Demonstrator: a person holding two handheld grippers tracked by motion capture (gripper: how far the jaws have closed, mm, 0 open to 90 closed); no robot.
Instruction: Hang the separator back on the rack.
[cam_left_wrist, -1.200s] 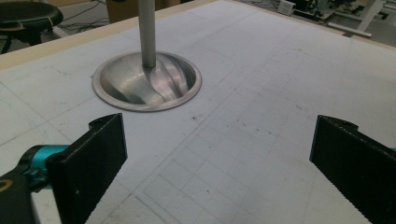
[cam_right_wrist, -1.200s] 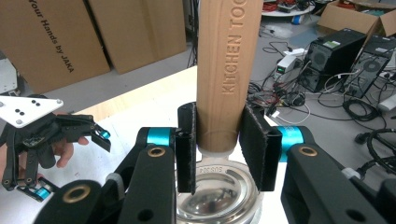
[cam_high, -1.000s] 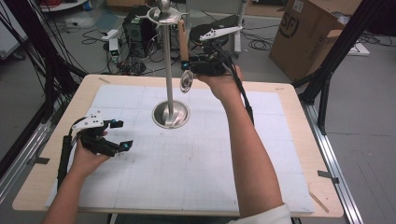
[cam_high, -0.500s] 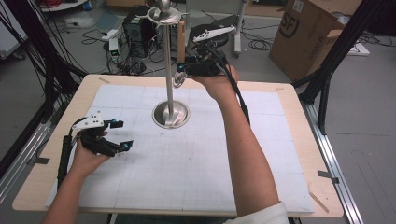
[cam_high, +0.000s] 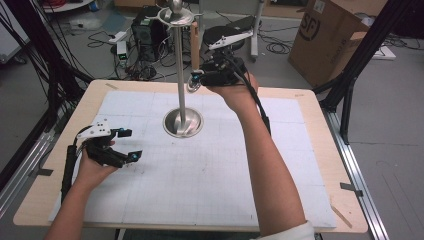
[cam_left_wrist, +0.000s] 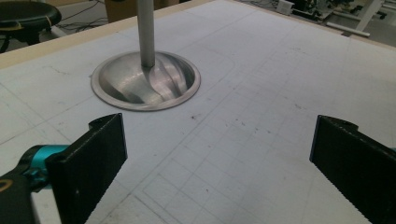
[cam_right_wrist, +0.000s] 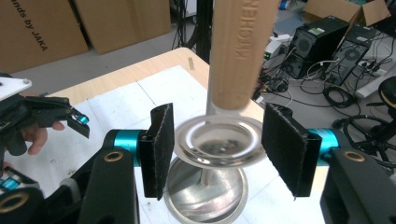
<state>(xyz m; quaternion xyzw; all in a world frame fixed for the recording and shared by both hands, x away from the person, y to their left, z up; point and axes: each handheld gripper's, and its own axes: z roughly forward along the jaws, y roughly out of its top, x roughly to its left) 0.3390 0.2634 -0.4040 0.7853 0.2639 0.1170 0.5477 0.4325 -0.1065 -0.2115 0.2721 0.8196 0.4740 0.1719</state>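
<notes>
While high view blurs it, right gripper view shows strainer (cam_right_wrist: 217, 142) ring.

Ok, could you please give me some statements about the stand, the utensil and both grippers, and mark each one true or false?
1. The left gripper has open jaws with nothing between them. True.
2. The utensil has a wooden handle. True.
3. The stand's base is square. False: it is round.
4. The right gripper rests on the table. False: it is raised beside the pole; its jaws, which have just been opening, flank the utensil's metal ring.
</notes>
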